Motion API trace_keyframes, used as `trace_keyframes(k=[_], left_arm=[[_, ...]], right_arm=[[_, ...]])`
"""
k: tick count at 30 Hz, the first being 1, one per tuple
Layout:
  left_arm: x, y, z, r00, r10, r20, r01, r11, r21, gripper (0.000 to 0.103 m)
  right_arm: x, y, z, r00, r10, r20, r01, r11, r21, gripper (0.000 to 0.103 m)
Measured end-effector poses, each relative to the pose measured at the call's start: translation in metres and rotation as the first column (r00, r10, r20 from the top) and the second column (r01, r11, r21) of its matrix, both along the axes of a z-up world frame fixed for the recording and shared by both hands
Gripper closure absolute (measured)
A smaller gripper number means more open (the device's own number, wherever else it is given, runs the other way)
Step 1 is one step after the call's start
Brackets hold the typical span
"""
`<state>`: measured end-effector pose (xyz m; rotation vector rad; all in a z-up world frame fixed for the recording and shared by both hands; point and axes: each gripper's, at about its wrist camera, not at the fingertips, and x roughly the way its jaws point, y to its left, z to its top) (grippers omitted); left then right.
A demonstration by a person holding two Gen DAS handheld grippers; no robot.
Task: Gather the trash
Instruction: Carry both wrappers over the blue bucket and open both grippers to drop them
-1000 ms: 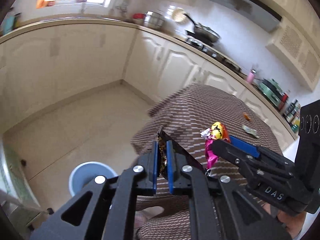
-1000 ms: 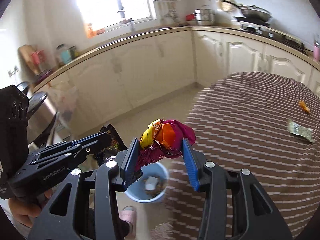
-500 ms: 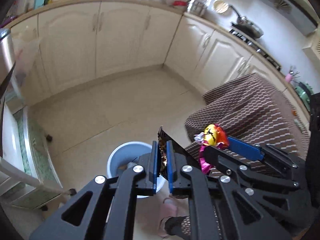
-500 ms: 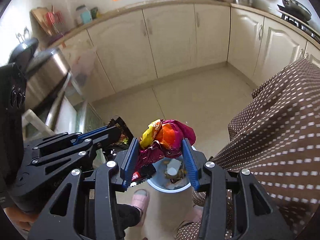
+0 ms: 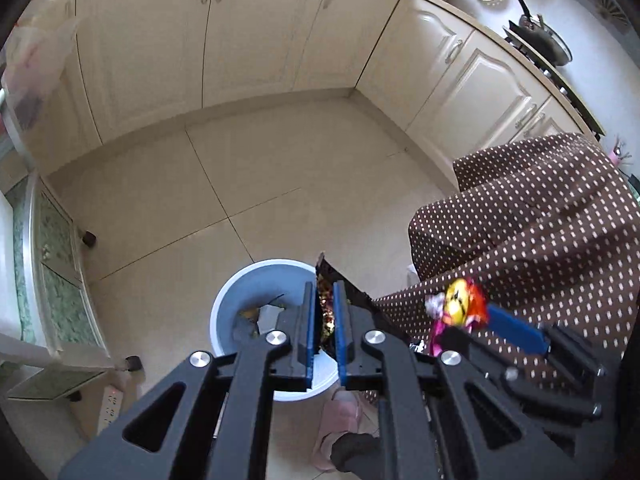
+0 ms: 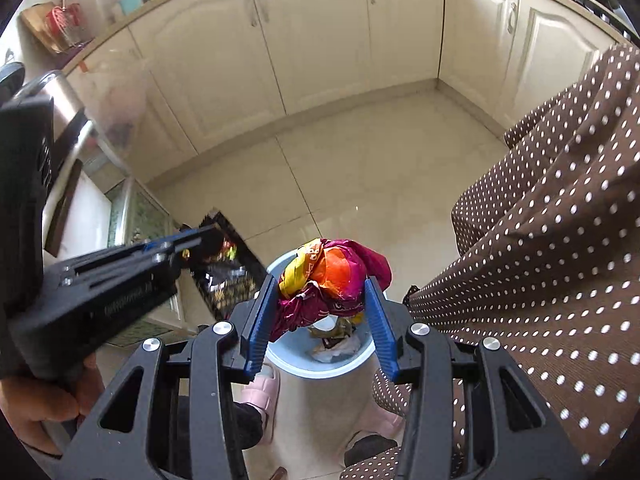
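A pale blue waste bin (image 5: 224,300) stands on the floor, with several scraps of trash inside it. My left gripper (image 5: 322,292) is shut on a flat black snack wrapper (image 5: 326,272) and hangs over the bin's right rim. In the right wrist view that black wrapper (image 6: 224,276) and the left gripper (image 6: 204,240) are left of the bin (image 6: 288,356). My right gripper (image 6: 320,280) is shut on a crumpled magenta, orange and yellow wrapper (image 6: 332,272), right above the bin's mouth. The same colourful wrapper (image 5: 460,306) shows at the right in the left wrist view.
A table with a brown dotted cloth (image 6: 560,240) hangs down close to the bin's right side. A person's feet in pink slippers (image 6: 260,392) stand just before the bin. Cream cabinets (image 5: 240,40) line the far walls. A low glass-fronted unit (image 5: 52,260) stands at the left.
Both grippers have sunk and tipped down, swinging from the tabletop toward the floor. The bin has grown in view and now lies under the fingertips. Both grips are unchanged.
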<state>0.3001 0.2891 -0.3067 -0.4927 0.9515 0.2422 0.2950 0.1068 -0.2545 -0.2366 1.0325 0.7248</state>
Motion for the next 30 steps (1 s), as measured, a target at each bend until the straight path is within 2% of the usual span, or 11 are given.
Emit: trace_keyframes(k=[2,3,6,11,18,30], left_arm=[[0.006,0.003,-0.002,1.000,0.010,0.003,-0.010,1.000,-0.022,0.088],[0.007,0.004,-0.003,1.000,0.011,0.006,-0.011,0.999,-0.040,0.081],[0.006,0.002,-0.004,1.000,0.024,-0.006,-0.024,1.000,-0.005,0.071],[-0.008,0.002,-0.007,0.999,0.037,-0.027,-0.037,0.999,-0.017,0.070],[-0.031,0.008,-0.004,0.998,0.062,-0.018,-0.062,0.997,-0.036,0.067],[-0.044,0.027,0.011,0.995,0.100,-0.001,-0.100,0.995,-0.011,0.067]], right_arm=[[0.003,-0.001,-0.004,1.000,-0.005,-0.008,0.005,1.000,-0.005,0.061],[0.005,-0.002,-0.006,1.000,-0.006,-0.010,0.006,1.000,-0.007,0.061],[0.007,-0.001,-0.008,1.000,-0.010,-0.016,0.009,1.000,-0.007,0.061],[0.004,0.003,-0.013,1.000,-0.002,-0.026,0.002,1.000,-0.007,0.061],[-0.001,0.016,-0.018,0.999,0.019,-0.048,-0.020,1.000,-0.018,0.061],[0.005,0.046,-0.022,0.998,0.043,-0.053,-0.043,0.999,-0.012,0.059]])
